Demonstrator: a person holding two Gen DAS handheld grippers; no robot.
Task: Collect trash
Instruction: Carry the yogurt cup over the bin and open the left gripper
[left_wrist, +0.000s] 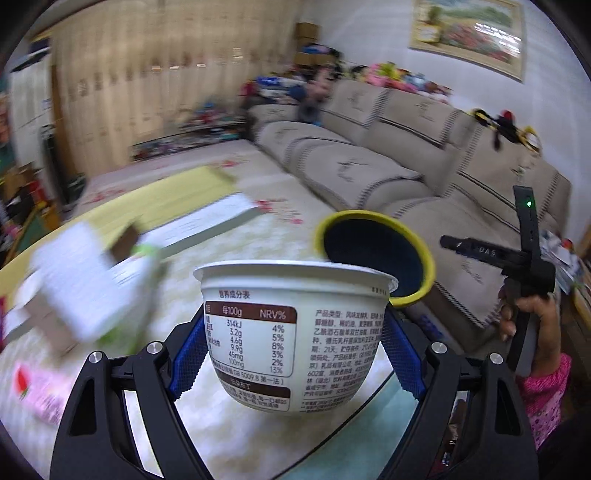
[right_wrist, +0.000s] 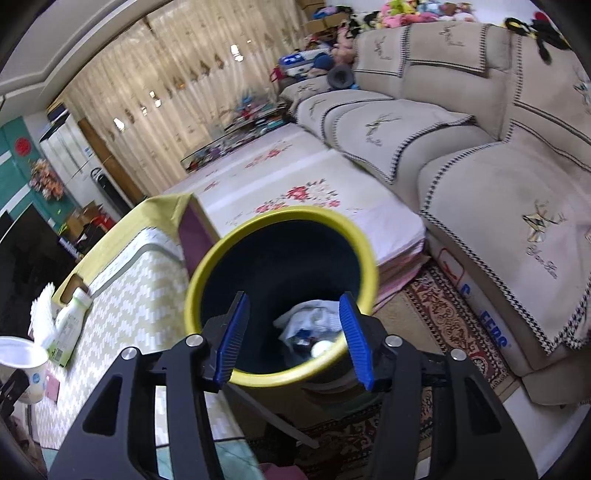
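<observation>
Here the white yogurt cup (left_wrist: 295, 332) is being held upright between the blue fingers (left_wrist: 188, 360) of the left gripper (left_wrist: 293, 363), just short of the yellow-rimmed bin (left_wrist: 373, 254). The right gripper (right_wrist: 291, 338) is being held with fingers (right_wrist: 352, 338) spread wide and empty over the bin's mouth, where crumpled trash (right_wrist: 310, 325) is lying. Beside the bin, a patterned tabletop (right_wrist: 140, 295) is carrying a bottle (right_wrist: 68, 326); behind the bin, a beige sofa (right_wrist: 480, 155) is standing.

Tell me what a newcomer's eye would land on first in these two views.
First, the white yogurt cup, its nutrition label facing the camera, clamped between the left gripper's blue pads in the middle of the left wrist view. Next, the yellow-rimmed trash bin filling the centre of the right wrist view, crumpled trash at its bottom, with the open, empty right gripper above it.
</observation>
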